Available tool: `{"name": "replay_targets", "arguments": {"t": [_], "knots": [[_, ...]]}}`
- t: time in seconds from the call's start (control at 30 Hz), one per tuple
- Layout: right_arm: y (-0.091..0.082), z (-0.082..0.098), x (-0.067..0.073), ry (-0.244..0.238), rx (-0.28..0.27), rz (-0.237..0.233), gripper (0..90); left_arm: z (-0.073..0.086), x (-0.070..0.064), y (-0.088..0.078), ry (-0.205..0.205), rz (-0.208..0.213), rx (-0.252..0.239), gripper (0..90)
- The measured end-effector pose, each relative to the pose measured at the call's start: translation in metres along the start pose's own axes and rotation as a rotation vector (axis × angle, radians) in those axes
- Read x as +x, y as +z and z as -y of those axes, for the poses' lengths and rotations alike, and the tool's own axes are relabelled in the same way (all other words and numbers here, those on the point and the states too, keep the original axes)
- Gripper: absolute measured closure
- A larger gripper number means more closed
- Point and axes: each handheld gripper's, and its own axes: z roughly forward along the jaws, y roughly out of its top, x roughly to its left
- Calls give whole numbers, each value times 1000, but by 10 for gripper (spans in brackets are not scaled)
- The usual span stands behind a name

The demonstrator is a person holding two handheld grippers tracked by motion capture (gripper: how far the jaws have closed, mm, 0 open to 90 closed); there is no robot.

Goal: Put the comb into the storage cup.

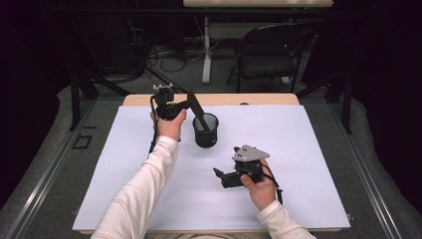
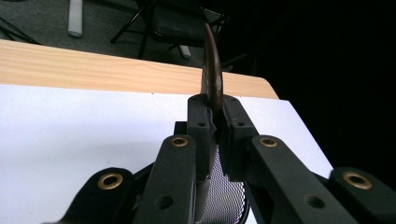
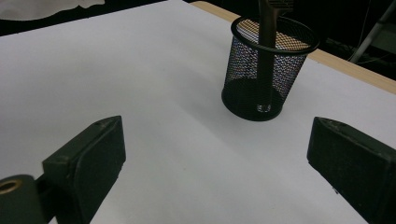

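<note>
In the high view, centre-left, the left gripper (image 1: 191, 102) is clamped on a dark flat stick (image 1: 199, 113) whose lower end sits inside the black mesh cup (image 1: 206, 135) on the white sheet (image 1: 124, 164). The left gripper view adds the stick's brown curved tip above the 2 pads. Lower right of centre, the right gripper (image 1: 219, 175) stands wide open, empty; its own view shows the stick's end reaching the cup floor.

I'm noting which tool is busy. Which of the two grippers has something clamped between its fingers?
The left gripper, by the mesh cup: its fingers pinch a dark slim utensil standing in the cup. The right gripper is open on nothing.
</note>
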Motion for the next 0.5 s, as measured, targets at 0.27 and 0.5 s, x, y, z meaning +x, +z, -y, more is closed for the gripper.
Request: {"name": "replay_targets", "arguments": {"t": [0.27,0.5], "knots": [[0,0,0,1,-1,0,44,0,6,-1,-22,0,-5,838],[1,0,0,-1,1,0,46,0,14,-1,-55,-3,-2,837]]}}
